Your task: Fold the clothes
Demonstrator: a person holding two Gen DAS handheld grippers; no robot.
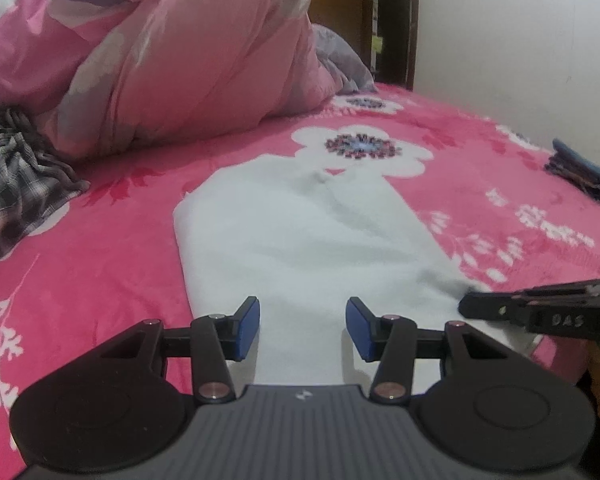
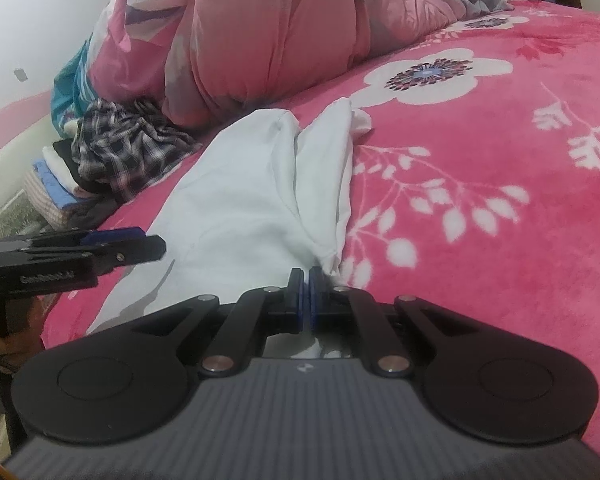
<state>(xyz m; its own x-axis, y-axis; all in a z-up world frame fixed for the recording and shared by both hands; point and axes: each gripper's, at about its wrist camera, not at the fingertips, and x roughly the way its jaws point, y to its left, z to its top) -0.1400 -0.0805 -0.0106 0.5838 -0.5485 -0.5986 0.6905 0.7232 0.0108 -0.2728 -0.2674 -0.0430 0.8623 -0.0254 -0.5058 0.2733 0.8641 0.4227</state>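
A bed covered by a pink blanket (image 1: 100, 280) with white flowers fills both views. At its far side a big pink quilt (image 1: 188, 52) is heaped up, with a grey cloth (image 1: 340, 60) tucked behind it. A white garment (image 1: 300, 232) lies flat along the middle of the blanket, its long sides folded inward so that it forms a narrow strip; in the right wrist view the two folded flaps meet along a seam running away from the camera. A crumpled checked shirt (image 2: 128, 144) sits beside the quilt, near a small stack of folded clothes (image 2: 56, 184) at the bed's edge. A folded blue cloth (image 1: 584, 176) lies near the wall.

The left gripper (image 1: 302, 328) hovers over the near end of the garment, its blue pads spread apart with nothing between them. The right gripper (image 2: 309, 292) is pressed together, pinching the near corner of the white garment.
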